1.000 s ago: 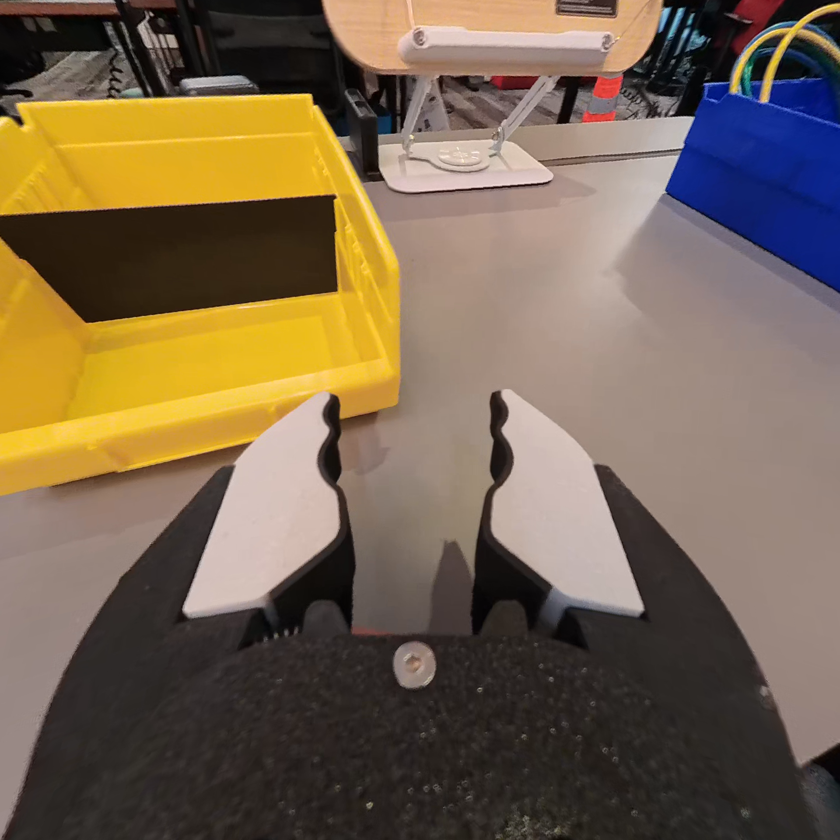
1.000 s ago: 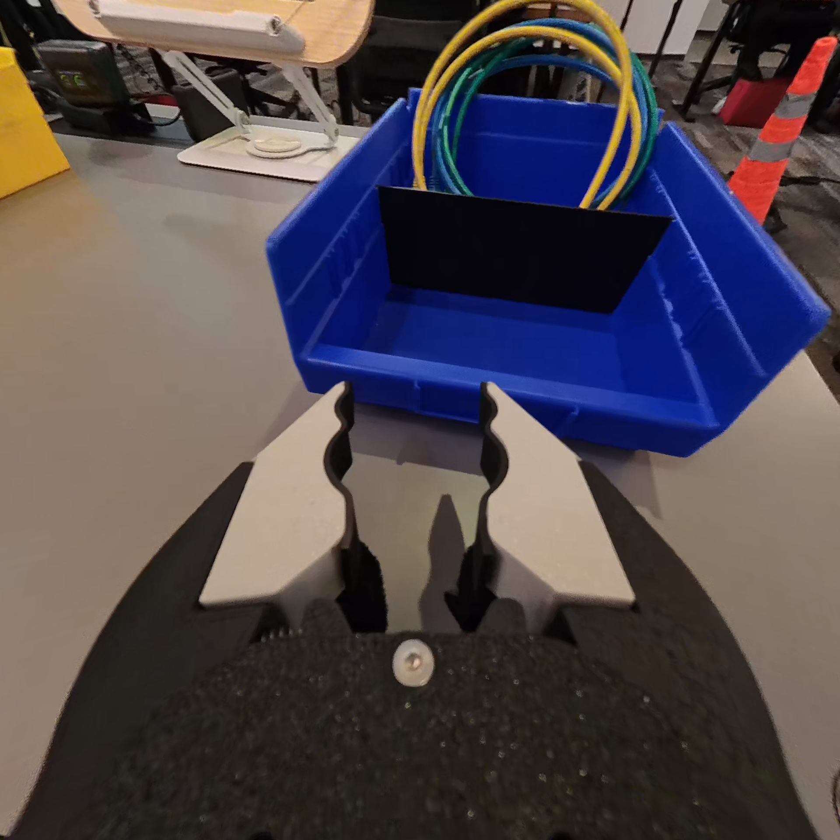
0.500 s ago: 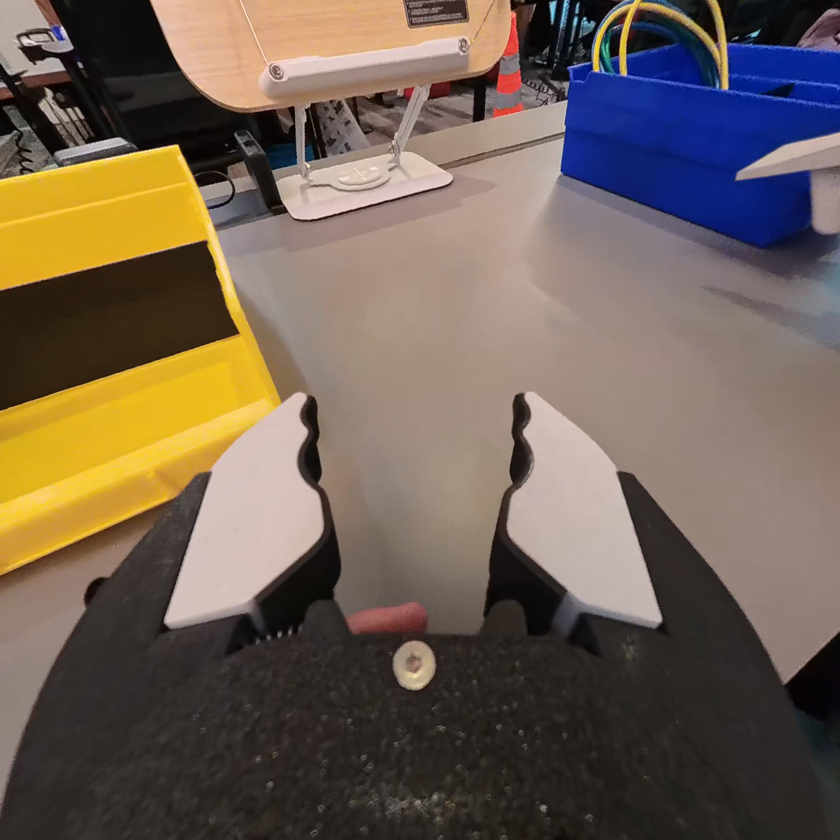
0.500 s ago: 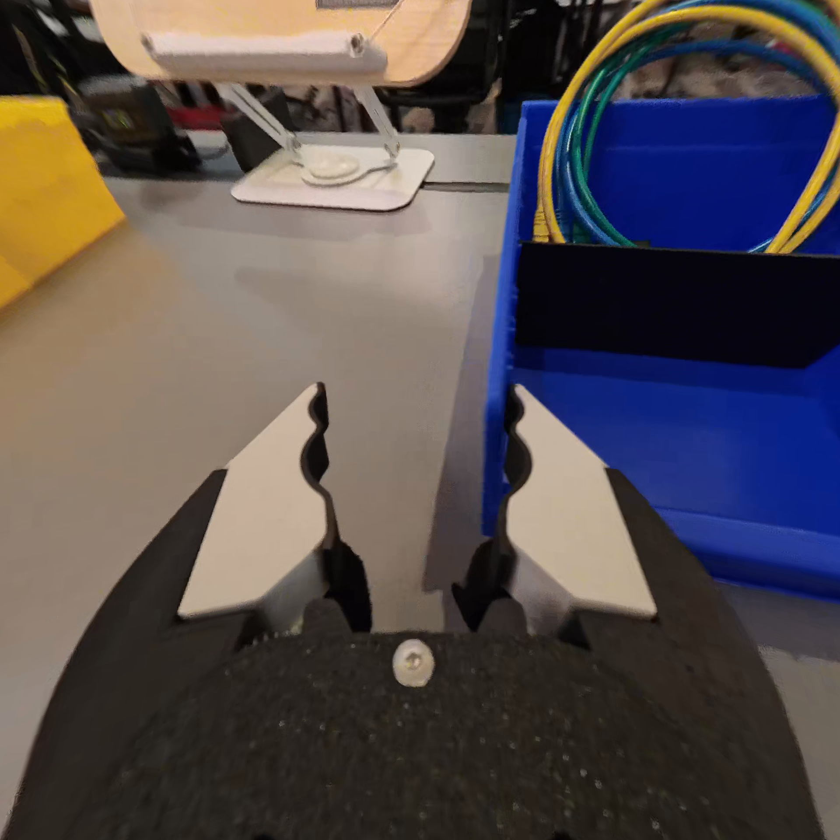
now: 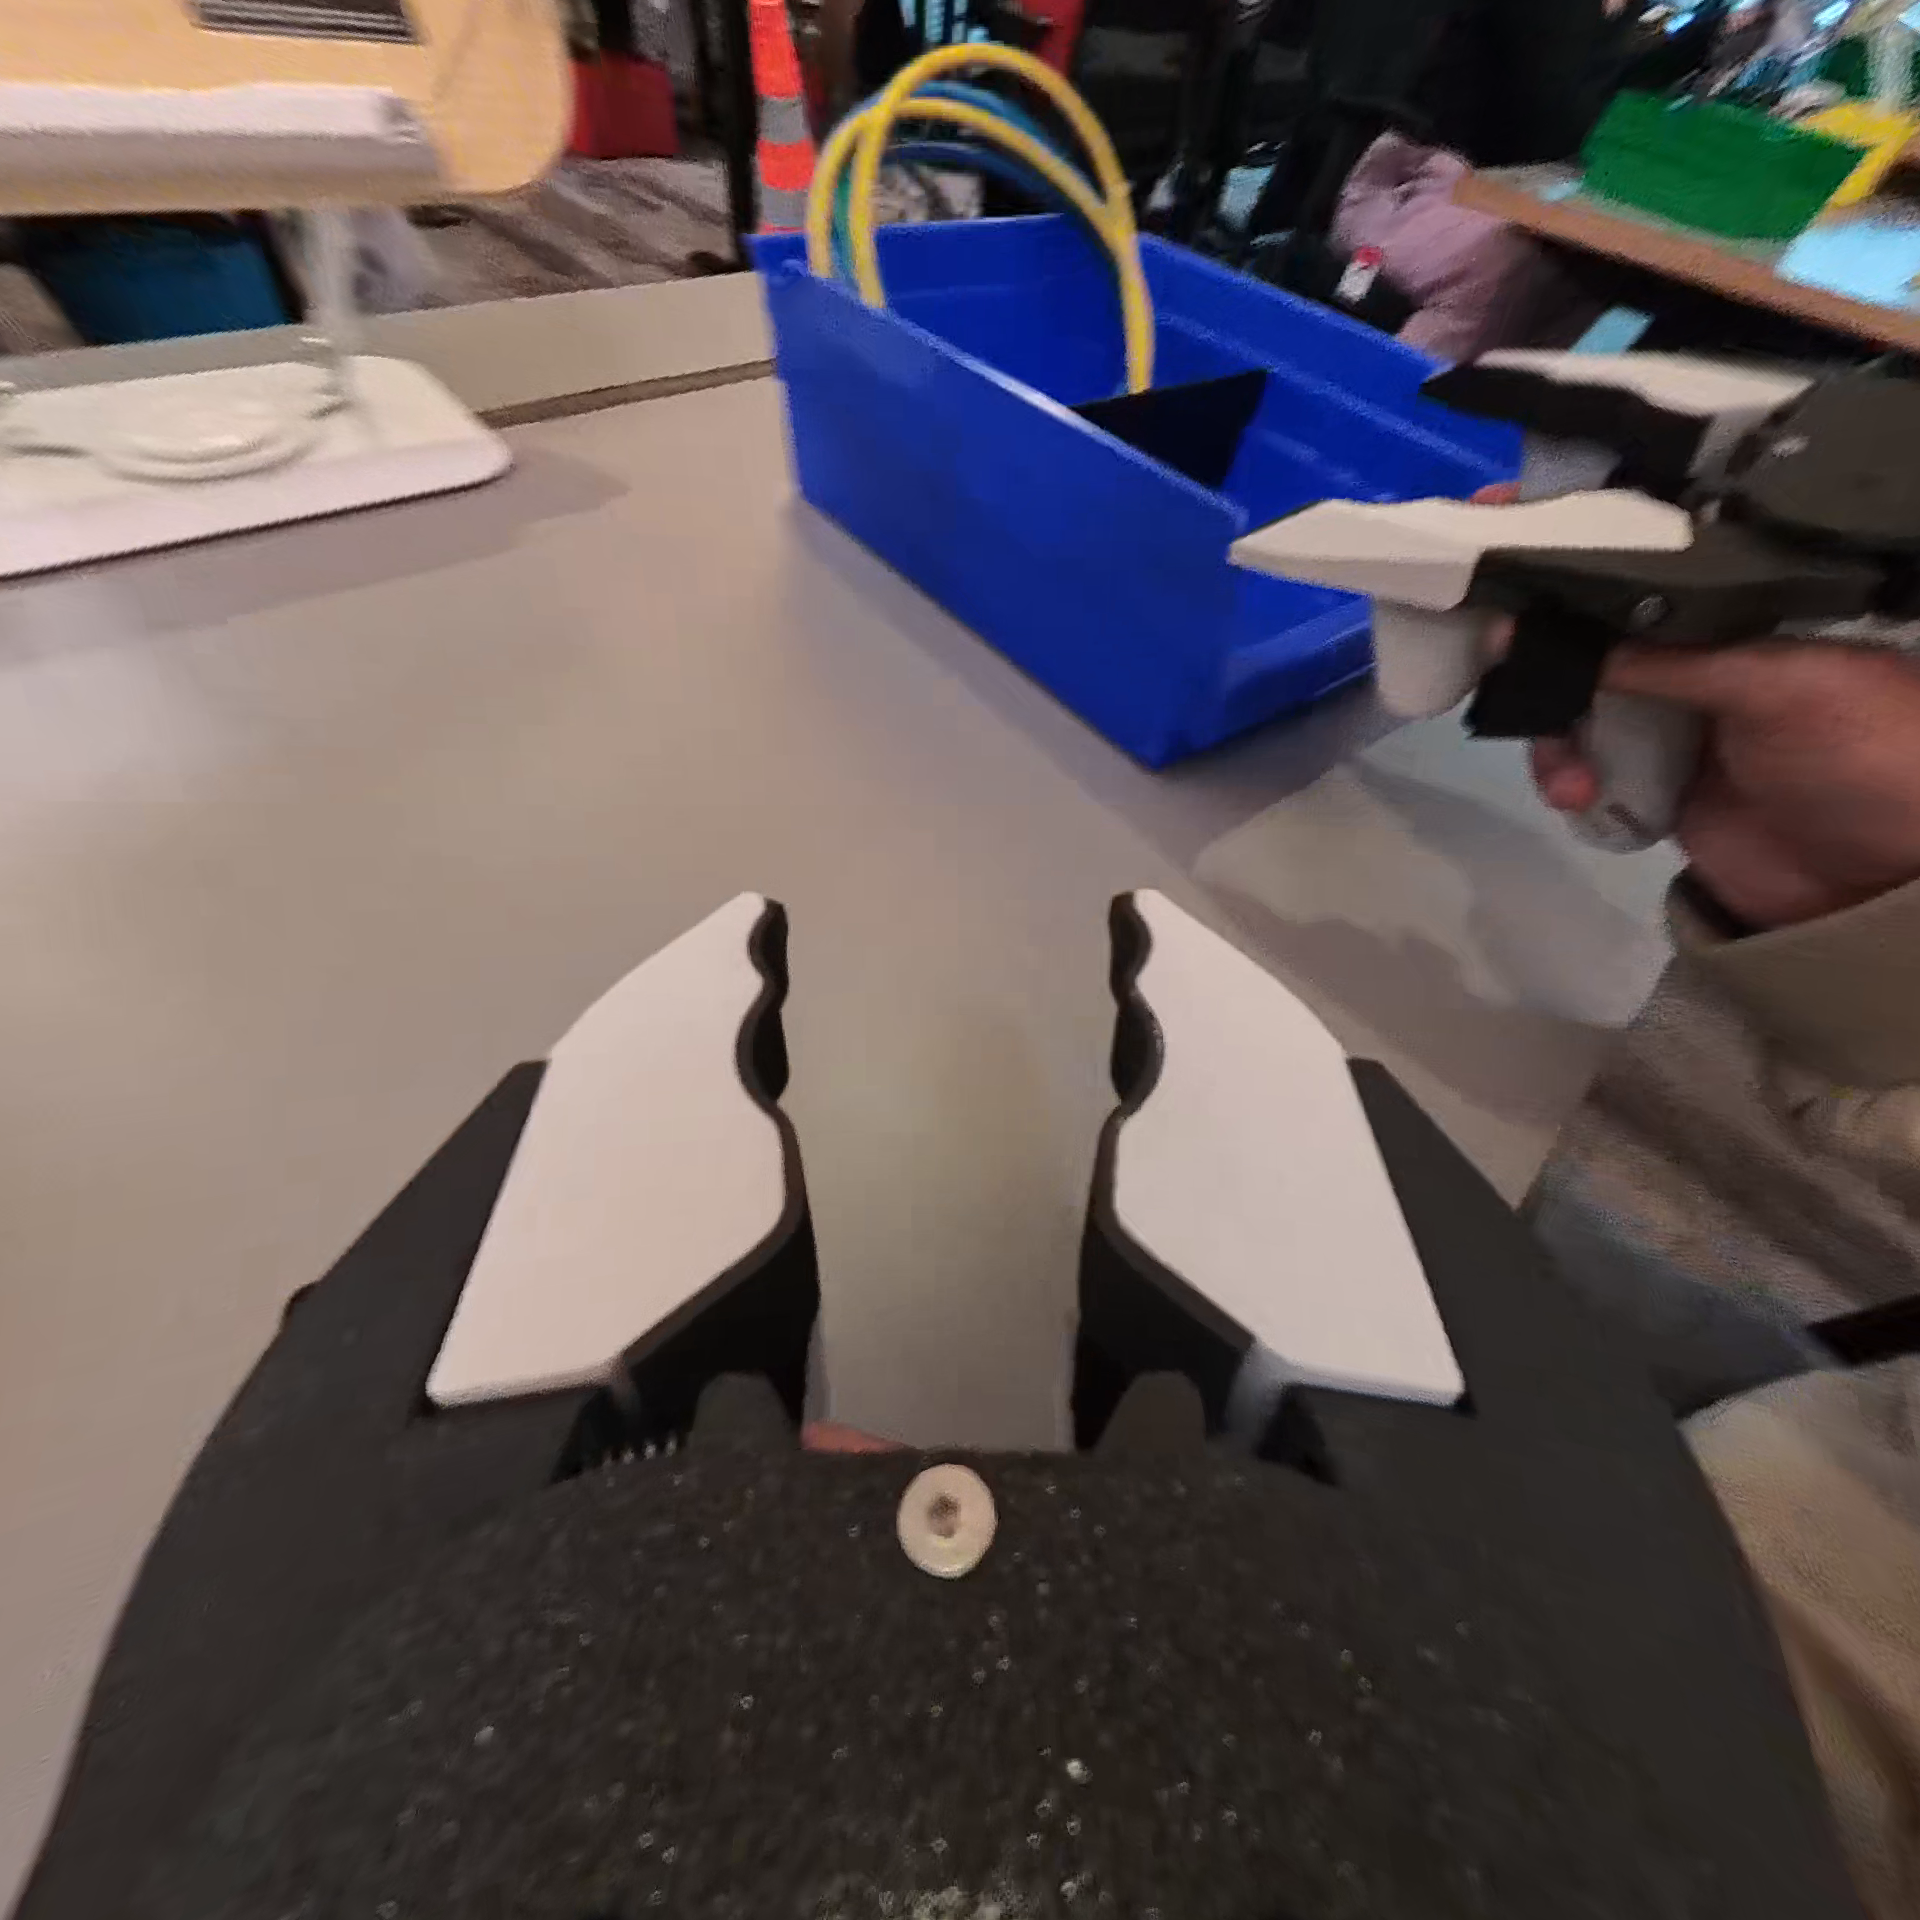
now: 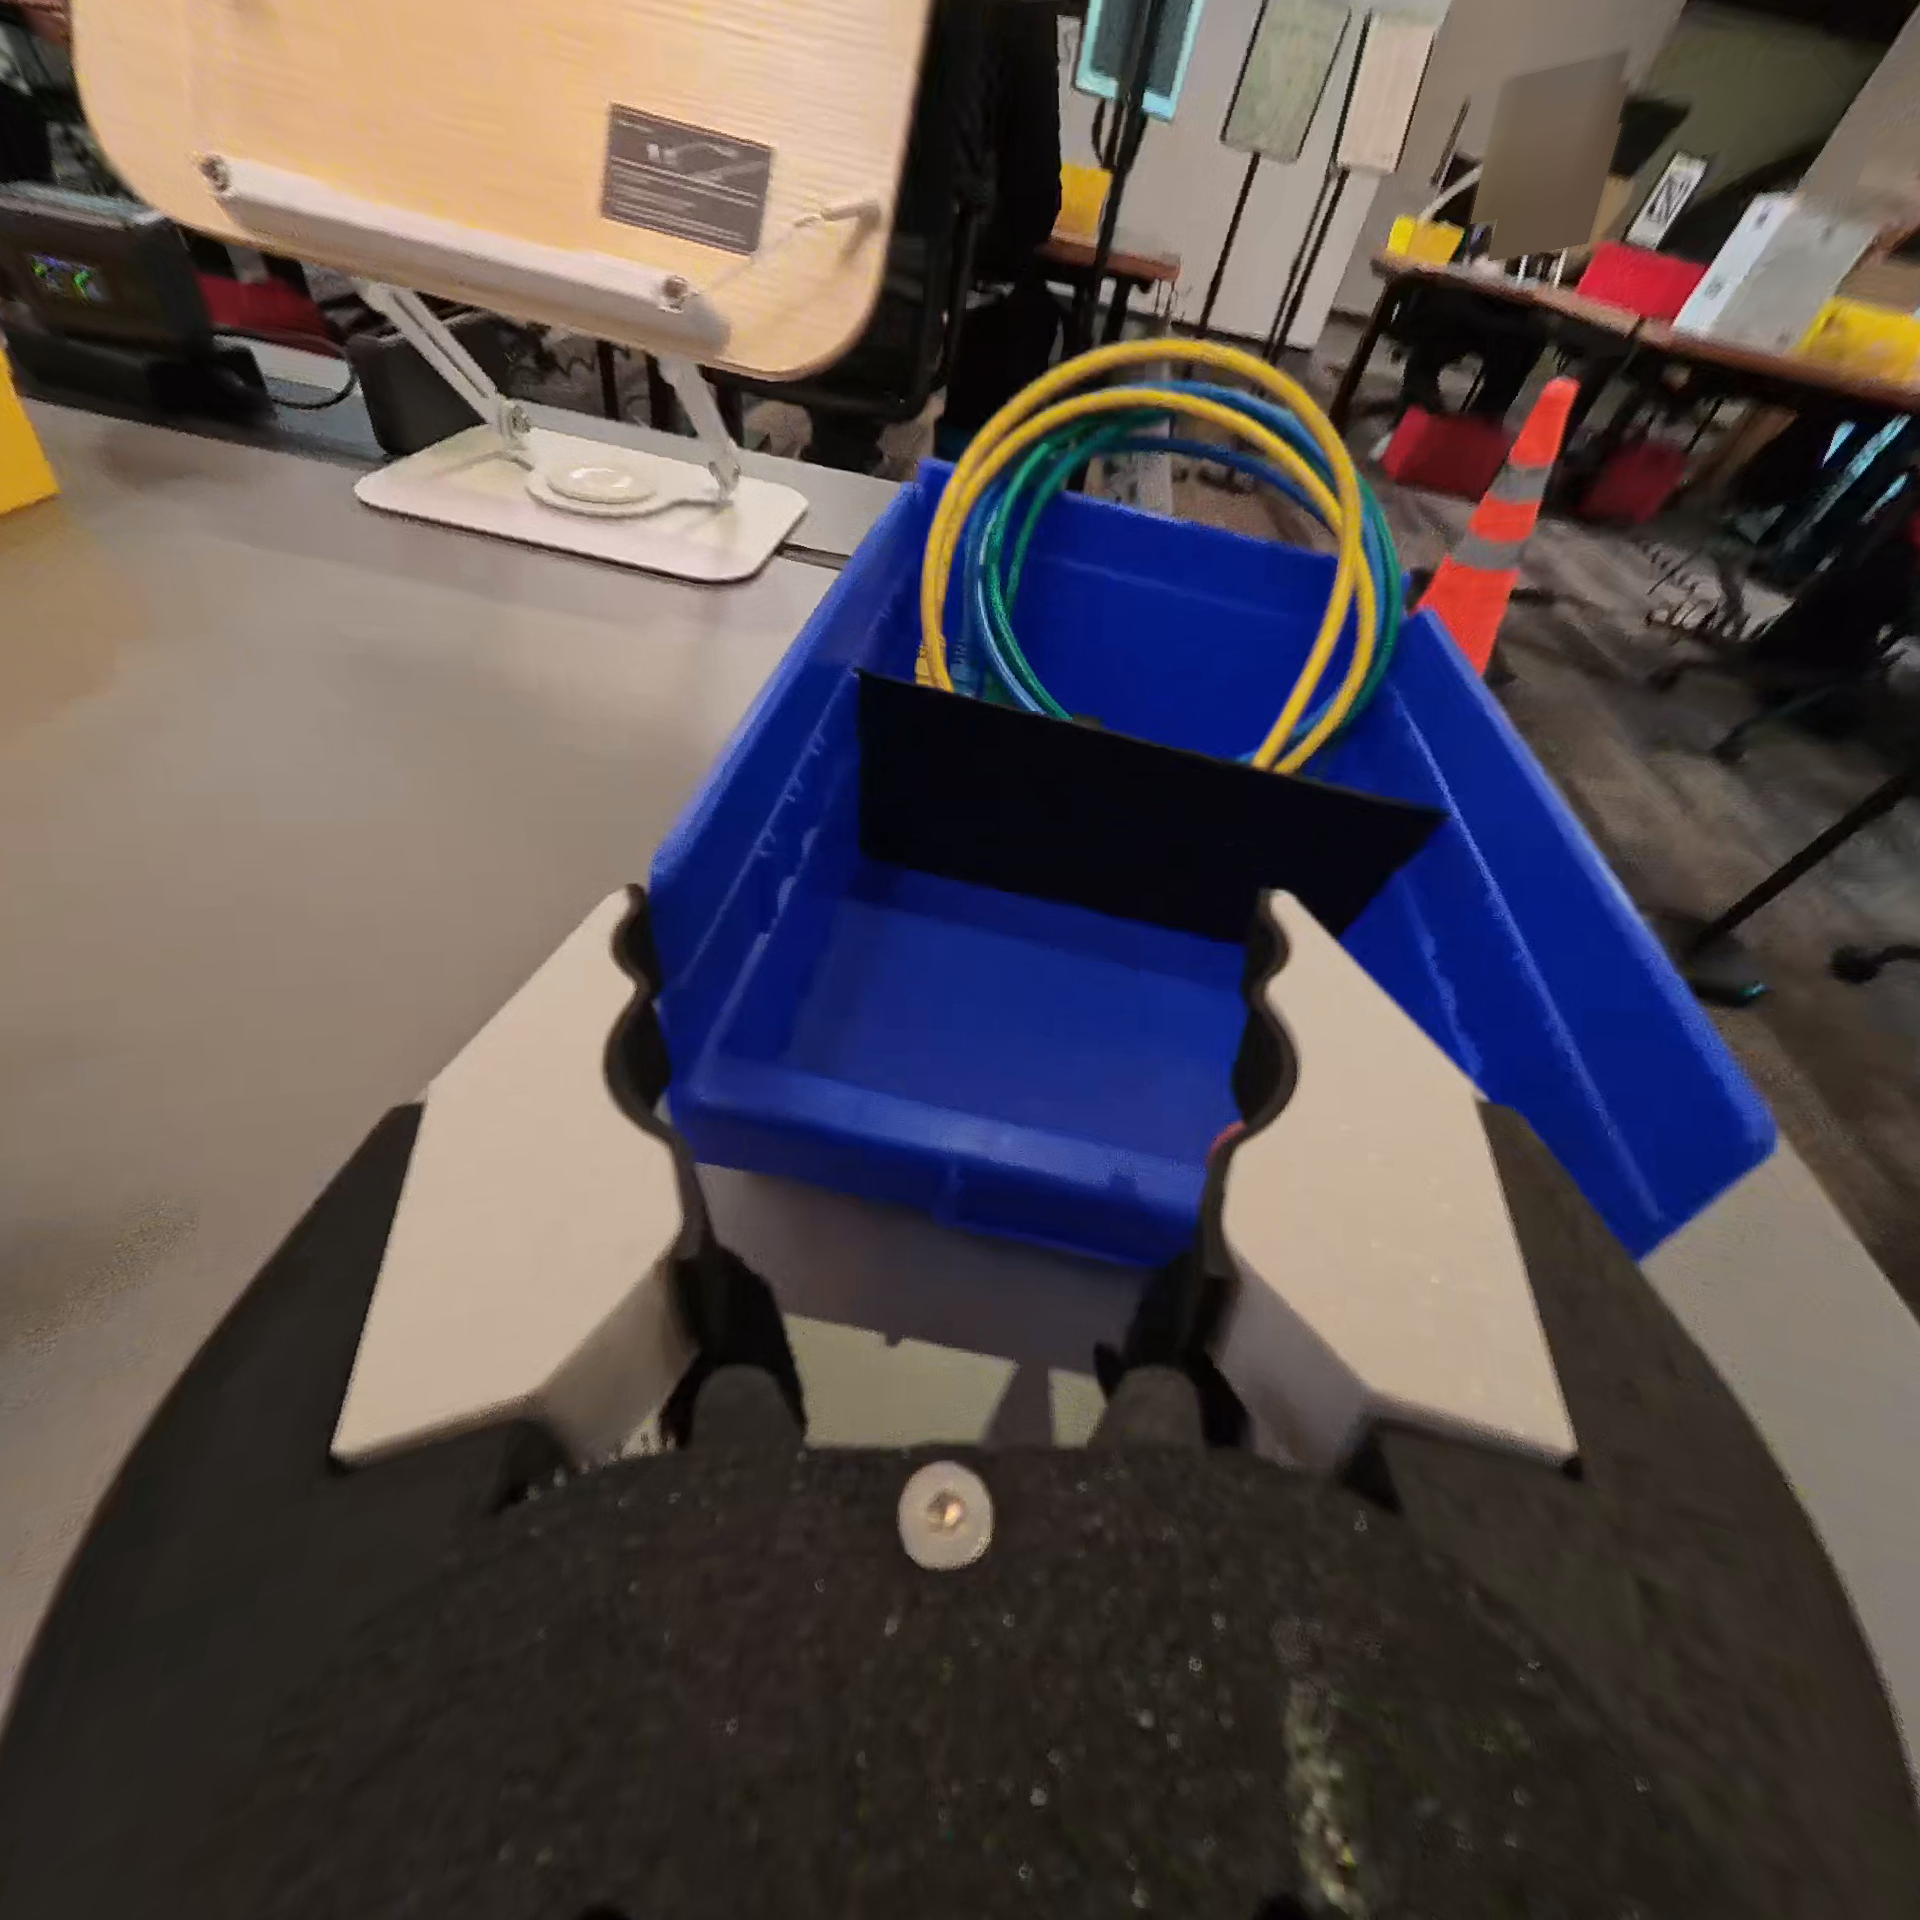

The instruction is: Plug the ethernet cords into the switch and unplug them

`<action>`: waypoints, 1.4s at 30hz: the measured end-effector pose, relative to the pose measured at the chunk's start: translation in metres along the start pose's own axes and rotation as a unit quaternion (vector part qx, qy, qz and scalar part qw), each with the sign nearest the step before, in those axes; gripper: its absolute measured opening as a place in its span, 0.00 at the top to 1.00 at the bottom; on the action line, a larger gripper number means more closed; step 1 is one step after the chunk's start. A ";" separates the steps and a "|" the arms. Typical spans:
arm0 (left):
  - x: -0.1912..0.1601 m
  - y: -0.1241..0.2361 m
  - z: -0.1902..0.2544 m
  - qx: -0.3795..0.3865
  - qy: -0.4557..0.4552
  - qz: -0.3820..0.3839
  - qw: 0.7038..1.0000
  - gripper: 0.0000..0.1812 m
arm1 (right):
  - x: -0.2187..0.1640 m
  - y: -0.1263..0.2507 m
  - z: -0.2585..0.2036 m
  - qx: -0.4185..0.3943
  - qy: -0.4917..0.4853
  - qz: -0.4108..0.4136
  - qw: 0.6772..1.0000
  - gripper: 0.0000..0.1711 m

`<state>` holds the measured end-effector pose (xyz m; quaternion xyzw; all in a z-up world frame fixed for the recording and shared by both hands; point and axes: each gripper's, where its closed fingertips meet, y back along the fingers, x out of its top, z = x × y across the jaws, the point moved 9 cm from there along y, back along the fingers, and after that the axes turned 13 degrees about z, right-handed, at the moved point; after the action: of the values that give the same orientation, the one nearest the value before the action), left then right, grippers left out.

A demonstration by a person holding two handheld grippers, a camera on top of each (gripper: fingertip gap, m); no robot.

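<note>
My right gripper (image 6: 951, 935) has spread wide, empty, before the blue bin (image 6: 1507, 935); cords (image 6: 1143, 540) next. Left gripper (image 5: 945, 914) open, empty.

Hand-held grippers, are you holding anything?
No. The left hand-held gripper and right hand-held gripper are both open and empty; the cords sit in the blue bin.
</note>
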<state>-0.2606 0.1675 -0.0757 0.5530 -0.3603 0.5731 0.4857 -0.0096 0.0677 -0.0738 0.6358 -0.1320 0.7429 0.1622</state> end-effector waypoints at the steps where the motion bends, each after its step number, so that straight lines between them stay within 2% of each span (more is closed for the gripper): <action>1: 0.002 -0.019 0.010 -0.019 0.013 -0.005 1.000 0.67 | 0.004 0.002 0.007 0.013 -0.026 0.021 0.999 0.41; 3: 0.008 -0.058 0.028 -0.051 0.025 -0.019 0.998 0.64 | 0.017 0.013 0.010 0.123 -0.088 0.107 0.983 0.60; 5: 0.013 -0.093 0.043 -0.063 0.013 -0.019 0.998 0.61 | 0.025 0.022 0.019 0.162 -0.137 0.149 0.966 0.62; 6: 0.015 -0.109 0.049 -0.062 0.002 -0.016 0.998 0.61 | 0.027 0.024 0.031 0.138 -0.134 0.168 0.967 0.62; 8: 0.012 -0.137 0.061 -0.059 -0.018 -0.025 0.998 0.60 | 0.024 0.027 0.076 0.021 -0.130 0.187 0.973 0.68; 10: 0.005 -0.161 0.078 -0.064 -0.015 -0.041 0.997 0.57 | 0.003 0.022 0.123 -0.072 -0.109 0.144 0.981 0.71; 12: -0.001 -0.183 0.092 -0.052 -0.010 -0.044 0.998 0.57 | -0.024 0.006 0.155 -0.121 -0.075 0.038 0.989 0.67; 13: -0.003 -0.192 0.095 -0.036 -0.004 -0.040 0.999 0.57 | -0.034 -0.002 0.165 -0.129 -0.063 -0.010 0.990 0.65; 15: -0.003 -0.207 0.090 0.026 0.016 -0.031 0.999 0.62 | -0.050 -0.014 0.170 -0.125 -0.071 -0.051 0.988 0.64; 16: -0.003 -0.212 0.085 0.043 0.028 -0.034 0.998 0.69 | -0.057 -0.017 0.168 -0.119 -0.093 -0.060 0.987 0.66; 18: -0.002 -0.216 0.076 0.054 0.040 -0.040 0.997 0.74 | -0.066 -0.021 0.161 -0.105 -0.117 -0.079 0.984 0.72; 19: 0.000 -0.216 0.072 0.065 0.025 -0.044 0.997 0.77 | -0.066 -0.020 0.159 -0.102 -0.107 -0.084 0.985 0.80; 21: 0.002 -0.212 0.065 0.089 -0.015 -0.052 0.995 0.85 | -0.060 -0.019 0.151 -0.094 -0.072 -0.089 0.989 0.94; 24: 0.003 -0.197 0.052 0.111 -0.016 -0.052 0.992 0.91 | -0.047 -0.013 0.125 -0.093 -0.072 -0.081 0.990 1.00; 27: 0.010 -0.168 0.034 0.156 -0.009 -0.032 0.987 0.95 | -0.039 -0.006 0.086 -0.104 -0.077 -0.087 0.988 1.00; 30: 0.017 -0.128 0.013 0.178 -0.021 -0.009 0.984 0.97 | -0.022 0.004 0.040 -0.113 -0.065 -0.055 0.990 1.00; 33: 0.026 -0.073 -0.012 0.202 -0.049 0.007 0.978 0.97 | -0.005 0.007 -0.010 -0.076 -0.064 -0.021 0.995 1.00; 36: 0.029 -0.027 -0.044 0.238 -0.068 -0.005 0.969 0.97 | -0.004 -0.002 -0.065 -0.030 -0.070 -0.023 0.997 0.99; 39: 0.018 0.000 -0.079 0.269 -0.045 -0.018 0.962 0.97 | -0.007 -0.019 -0.109 -0.002 -0.058 -0.040 0.997 0.99; 42: 0.000 0.008 -0.104 0.277 -0.008 -0.026 0.961 0.97 | -0.012 -0.034 -0.130 0.016 -0.050 -0.058 0.997 0.98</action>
<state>-0.2981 0.2644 -0.0878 0.6799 -0.1770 0.6328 0.3255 -0.1115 0.1500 -0.1067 0.6813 -0.0910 0.7015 0.1882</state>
